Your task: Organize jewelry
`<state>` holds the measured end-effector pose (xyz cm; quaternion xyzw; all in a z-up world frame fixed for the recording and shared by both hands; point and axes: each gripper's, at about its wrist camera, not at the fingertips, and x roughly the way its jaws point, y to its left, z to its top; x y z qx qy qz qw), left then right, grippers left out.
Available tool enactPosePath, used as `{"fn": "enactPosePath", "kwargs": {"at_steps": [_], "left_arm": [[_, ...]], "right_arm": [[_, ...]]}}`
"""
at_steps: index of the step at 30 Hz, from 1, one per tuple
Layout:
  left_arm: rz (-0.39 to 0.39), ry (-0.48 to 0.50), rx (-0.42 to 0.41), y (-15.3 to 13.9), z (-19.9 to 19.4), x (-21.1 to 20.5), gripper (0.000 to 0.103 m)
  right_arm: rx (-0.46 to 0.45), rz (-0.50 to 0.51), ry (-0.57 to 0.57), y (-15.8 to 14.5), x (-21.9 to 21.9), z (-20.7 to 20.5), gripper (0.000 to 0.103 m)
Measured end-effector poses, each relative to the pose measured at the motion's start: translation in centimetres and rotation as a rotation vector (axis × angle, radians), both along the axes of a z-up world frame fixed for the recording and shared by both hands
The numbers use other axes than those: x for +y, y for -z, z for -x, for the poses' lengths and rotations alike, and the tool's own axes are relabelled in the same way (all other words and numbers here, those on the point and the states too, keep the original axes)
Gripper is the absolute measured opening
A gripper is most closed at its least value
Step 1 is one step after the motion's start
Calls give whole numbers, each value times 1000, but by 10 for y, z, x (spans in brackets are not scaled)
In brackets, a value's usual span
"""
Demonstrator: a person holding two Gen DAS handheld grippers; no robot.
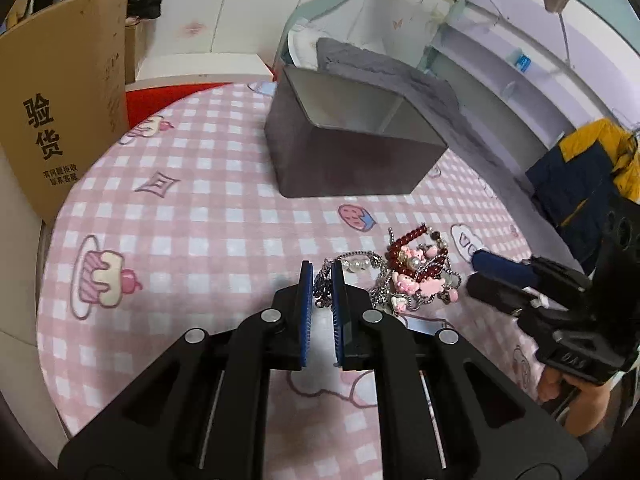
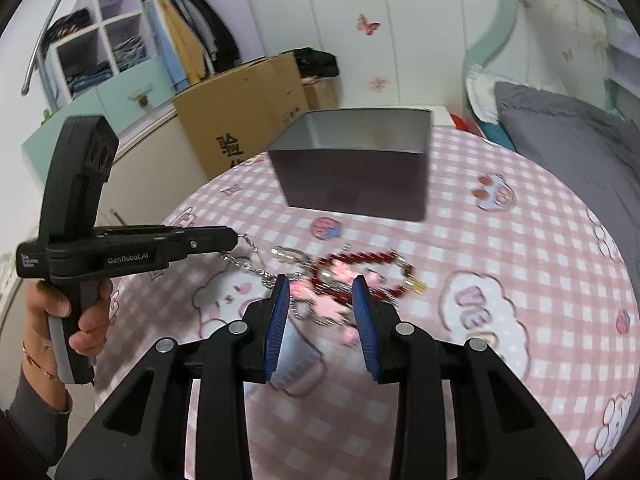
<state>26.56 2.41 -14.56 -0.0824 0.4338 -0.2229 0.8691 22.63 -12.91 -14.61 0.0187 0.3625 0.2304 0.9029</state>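
Gripping a thin silver chain [image 1: 322, 292] between nearly closed blue pads, the left tongs [image 1: 322, 276] sit at the near edge of a tangled jewelry pile [image 1: 416, 272] on a table covered by a pink checked cloth [image 1: 180, 220]. That pile of red beads, pink charms and more silver chain lies just ahead and to the right of the left tongs. In the right wrist view the chain runs from the left tongs' tip back into the pile.

To do this step well, the chain should probably be lifted slowly so it slides free without dragging the other pieces, then carried to the open grey box [image 1: 352, 144], which stands farther ahead, well apart from the pile.

Both tools angle downward toward the cloth. The right tongs [image 2: 322, 292] hover partly open over the pile, with nothing clearly pinched, though blur makes that hard to judge. A person's hand [image 2: 68, 312] wraps the left tool's handle, a thin bracelet [image 2: 38, 362] at the wrist
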Motion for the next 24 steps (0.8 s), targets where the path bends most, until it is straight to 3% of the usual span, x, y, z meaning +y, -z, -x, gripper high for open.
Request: {"fn": "enactPosePath", "kwargs": {"at_steps": [6,12,18,20,24], "left_arm": [[-4,-14,-22,-10,10,16,9],[5,-42,-49,-21,13,32,9],[29,-51,-111,-43,19,42,9],[44,-52,-130,-51,19,45,9],[56,-54,-150,-62,19,47,9]], "right_arm": [[14,51,-55,3,32,-19,30],[33,168,-130,13,63,-43,30],[78,254,-135,30,74,-63,30],[61,278,-143,31,75,-62,11],[63,229,-117,24,64,-64,8]]}}
